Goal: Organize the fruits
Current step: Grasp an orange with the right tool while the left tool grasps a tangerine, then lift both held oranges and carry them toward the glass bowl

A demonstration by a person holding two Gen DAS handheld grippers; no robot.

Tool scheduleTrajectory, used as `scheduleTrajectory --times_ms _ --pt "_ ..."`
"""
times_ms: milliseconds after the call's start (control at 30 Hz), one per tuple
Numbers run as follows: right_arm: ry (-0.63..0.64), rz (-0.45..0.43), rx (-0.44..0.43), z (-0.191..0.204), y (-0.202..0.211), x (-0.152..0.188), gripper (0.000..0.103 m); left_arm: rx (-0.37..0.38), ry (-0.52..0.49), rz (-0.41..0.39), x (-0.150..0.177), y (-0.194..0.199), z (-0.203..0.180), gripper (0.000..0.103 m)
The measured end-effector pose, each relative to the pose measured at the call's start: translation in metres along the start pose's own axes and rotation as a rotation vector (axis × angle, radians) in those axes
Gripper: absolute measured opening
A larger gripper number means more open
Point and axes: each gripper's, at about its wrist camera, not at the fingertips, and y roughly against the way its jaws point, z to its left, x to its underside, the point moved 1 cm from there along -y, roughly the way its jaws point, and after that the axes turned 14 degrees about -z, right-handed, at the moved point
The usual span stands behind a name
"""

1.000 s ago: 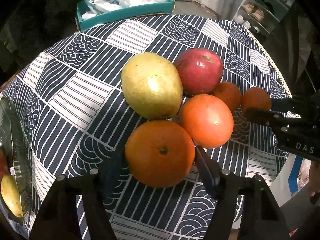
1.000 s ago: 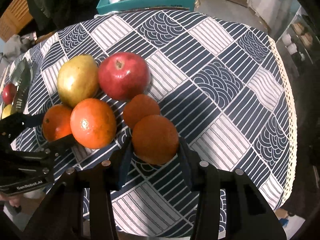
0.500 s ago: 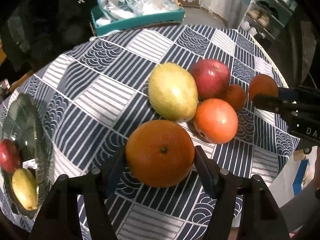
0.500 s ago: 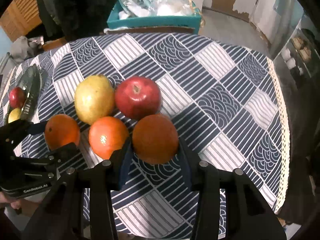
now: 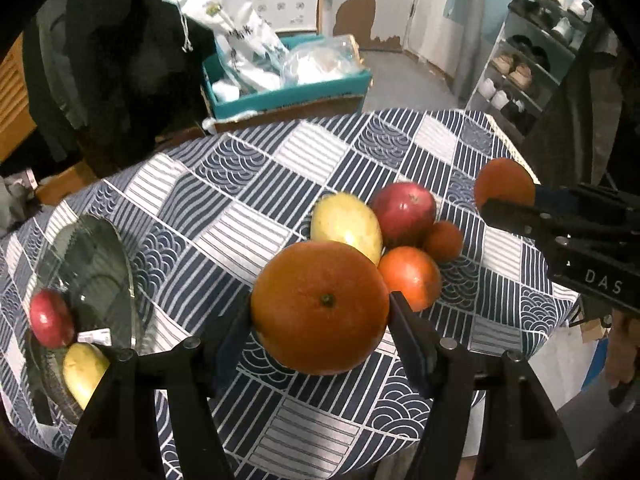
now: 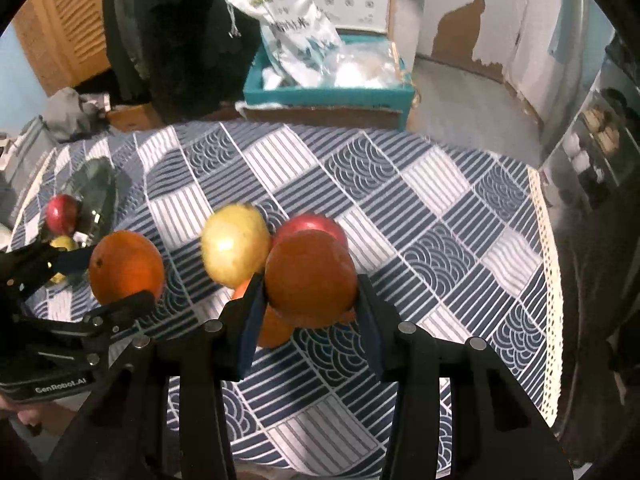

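My left gripper is shut on a large orange and holds it above the patterned tablecloth. My right gripper is shut on a smaller orange, also off the table. On the cloth lie a yellow mango, a red apple, a small tangerine and another orange in a cluster. A glass bowl at the left edge contains a red apple and a yellow fruit. The right gripper's orange shows at the right in the left wrist view.
A teal box with white bags stands beyond the table's far edge. A shoe rack is at the back right. The tablecloth has a lace border along its right edge. A wooden door is at the back left.
Both grippers have risen with their oranges, lifting them off the cloth. The fruit cluster looks smaller and farther, and the glass bowl has come into view at the left.
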Motion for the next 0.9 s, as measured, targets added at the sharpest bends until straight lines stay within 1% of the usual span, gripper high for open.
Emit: scheduleTrajectory --times_ms 433,900 --pt "0.026 -0.114 -0.02 0.017 0.033 -0.027 0.043 -0.022 0.033 -0.094 -0.02 0.044 0.014 0.069" --pt "0.048 -0.192 -0.06 0.04 0.053 -0.047 0.043 -0.051 0.044 -0.185 -0.034 0.083 0.03 0.069"
